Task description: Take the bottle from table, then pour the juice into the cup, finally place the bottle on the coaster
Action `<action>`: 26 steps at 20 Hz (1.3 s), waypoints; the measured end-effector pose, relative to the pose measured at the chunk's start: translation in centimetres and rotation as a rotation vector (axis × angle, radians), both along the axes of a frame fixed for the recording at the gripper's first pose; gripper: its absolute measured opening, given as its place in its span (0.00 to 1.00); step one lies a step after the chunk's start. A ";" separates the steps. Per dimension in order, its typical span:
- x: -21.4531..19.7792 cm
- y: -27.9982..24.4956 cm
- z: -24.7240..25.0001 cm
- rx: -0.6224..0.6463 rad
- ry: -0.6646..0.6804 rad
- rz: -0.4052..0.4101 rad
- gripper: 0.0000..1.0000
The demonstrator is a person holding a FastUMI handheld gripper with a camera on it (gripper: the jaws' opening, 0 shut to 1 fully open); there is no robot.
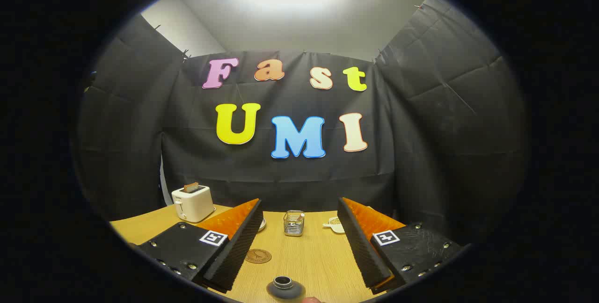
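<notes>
Bottle (pixel 285 287) is standing uncapped just below the wide-open, empty hand-held gripper (pixel 299 237), which is needing to descend and grasp it.

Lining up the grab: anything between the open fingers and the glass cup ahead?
No. In the gripper view, only bare table lies between the open gripper and the cup. The bottle sits nearer, low between the fingers; the coaster is beside one finger.

Nothing legible on the coaster (pixel 258 256); each spread finger of the tool (pixel 299 202) bears a square marker (pixel 213 237).
</notes>
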State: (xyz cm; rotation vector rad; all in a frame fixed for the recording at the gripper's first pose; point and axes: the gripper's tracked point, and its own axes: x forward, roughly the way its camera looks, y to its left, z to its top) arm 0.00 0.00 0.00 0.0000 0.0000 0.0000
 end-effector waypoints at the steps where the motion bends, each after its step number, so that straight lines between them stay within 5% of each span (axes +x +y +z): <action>1: -0.1 0.1 0.0 -0.002 -0.002 0.002 0.97; 26: -1.6 0.9 -3.0 0.051 0.008 0.038 0.97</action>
